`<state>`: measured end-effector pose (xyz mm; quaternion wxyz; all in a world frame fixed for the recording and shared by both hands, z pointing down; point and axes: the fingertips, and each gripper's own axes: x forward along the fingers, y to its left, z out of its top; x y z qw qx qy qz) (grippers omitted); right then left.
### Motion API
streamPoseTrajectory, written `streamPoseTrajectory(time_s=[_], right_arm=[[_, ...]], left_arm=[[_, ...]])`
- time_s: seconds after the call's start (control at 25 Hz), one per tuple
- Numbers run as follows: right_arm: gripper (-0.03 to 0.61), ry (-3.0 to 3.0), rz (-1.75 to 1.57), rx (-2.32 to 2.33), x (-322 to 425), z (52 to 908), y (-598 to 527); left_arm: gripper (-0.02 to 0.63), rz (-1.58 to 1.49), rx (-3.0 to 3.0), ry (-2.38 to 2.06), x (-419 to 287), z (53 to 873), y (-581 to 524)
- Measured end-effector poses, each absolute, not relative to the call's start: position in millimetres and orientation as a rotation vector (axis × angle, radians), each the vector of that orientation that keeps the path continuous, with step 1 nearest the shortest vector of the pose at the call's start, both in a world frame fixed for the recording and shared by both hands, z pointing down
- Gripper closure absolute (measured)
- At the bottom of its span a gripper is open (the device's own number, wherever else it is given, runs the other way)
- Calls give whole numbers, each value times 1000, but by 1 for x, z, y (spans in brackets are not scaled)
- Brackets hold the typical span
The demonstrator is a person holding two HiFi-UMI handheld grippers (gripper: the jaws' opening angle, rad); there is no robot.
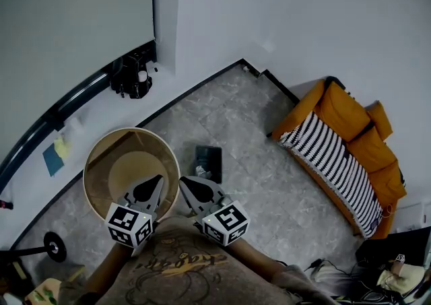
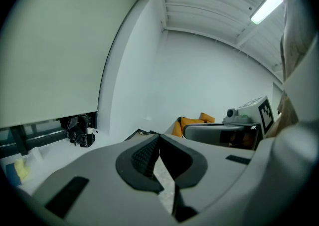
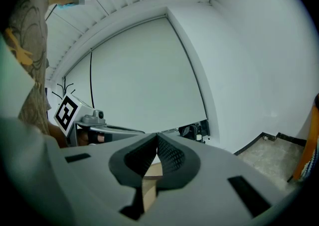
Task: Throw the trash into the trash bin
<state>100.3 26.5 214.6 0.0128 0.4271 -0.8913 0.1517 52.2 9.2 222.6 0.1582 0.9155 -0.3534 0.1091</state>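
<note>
left gripper [image 1: 156, 181] and right gripper [image 1: 185, 182], both closed on nothing, hover by the round tan trash bin [image 1: 114, 145], near side, seemingly idle.

Mouth of trash bin [image 1: 101, 152] open, reachable from above. Just right of its rim, flat black object [image 1: 208, 162] on the floor [image 1: 269, 189]; blocks low passes there. Beyond it, bare floor, free for passage up to the sofa [image 1: 340, 118] along the right wall. Behind the bin, wall and ledge carrying a black bag [image 1: 133, 76]. Lower left, black disc [image 1: 54, 246] near the wall.
</note>
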Motion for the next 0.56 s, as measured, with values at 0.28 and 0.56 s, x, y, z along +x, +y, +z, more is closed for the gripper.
streamPoseTrajectory(time_s=[0.28,0.56], right_arm=[[558,-2783,478,1339,102,214,26],[558,-2778,483,1337,101,215,28]], left_arm=[[595,310,2610,-1006,53,224,11],[595,306,2598,-1010,51,224,11]])
